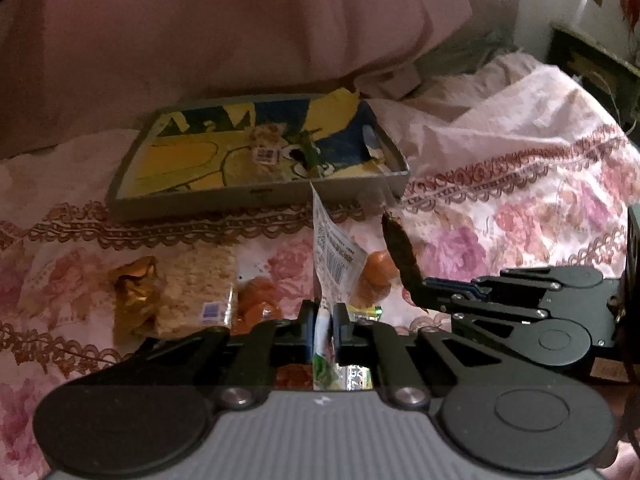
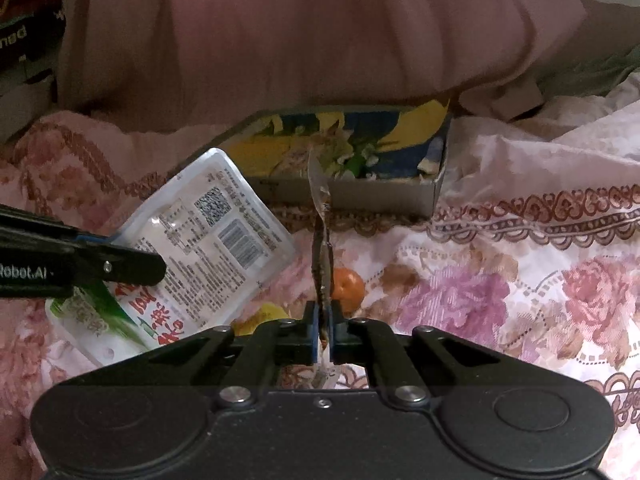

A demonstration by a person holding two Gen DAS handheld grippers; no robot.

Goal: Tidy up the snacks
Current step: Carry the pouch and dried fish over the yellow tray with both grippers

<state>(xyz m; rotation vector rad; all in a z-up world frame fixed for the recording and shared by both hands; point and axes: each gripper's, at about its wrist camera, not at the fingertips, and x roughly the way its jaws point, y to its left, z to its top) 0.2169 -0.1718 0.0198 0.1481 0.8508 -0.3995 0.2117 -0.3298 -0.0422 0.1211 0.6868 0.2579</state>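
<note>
My left gripper (image 1: 323, 316) is shut on a white snack packet (image 1: 334, 248) with a barcode, held edge-on above the bed. The right wrist view shows that packet's printed back (image 2: 208, 236) with the left gripper (image 2: 154, 268) clamped on its lower left. My right gripper (image 2: 324, 316) is shut on a thin dark brown snack packet (image 2: 322, 248), seen edge-on; in the left wrist view this dark packet (image 1: 400, 256) sticks up from the right gripper (image 1: 420, 290). A shallow grey box (image 1: 256, 196) with a yellow and blue lining lies just beyond both, holding a small packet (image 1: 266, 148).
On the floral bedsheet (image 1: 520, 220) lie a gold wrapper (image 1: 134, 296), a rice cracker bar (image 1: 198, 288), orange packets (image 1: 256, 300) and an orange round snack (image 2: 348, 284). A big pink pillow (image 1: 240, 20) rises behind the box. Dark furniture (image 1: 592, 68) stands far right.
</note>
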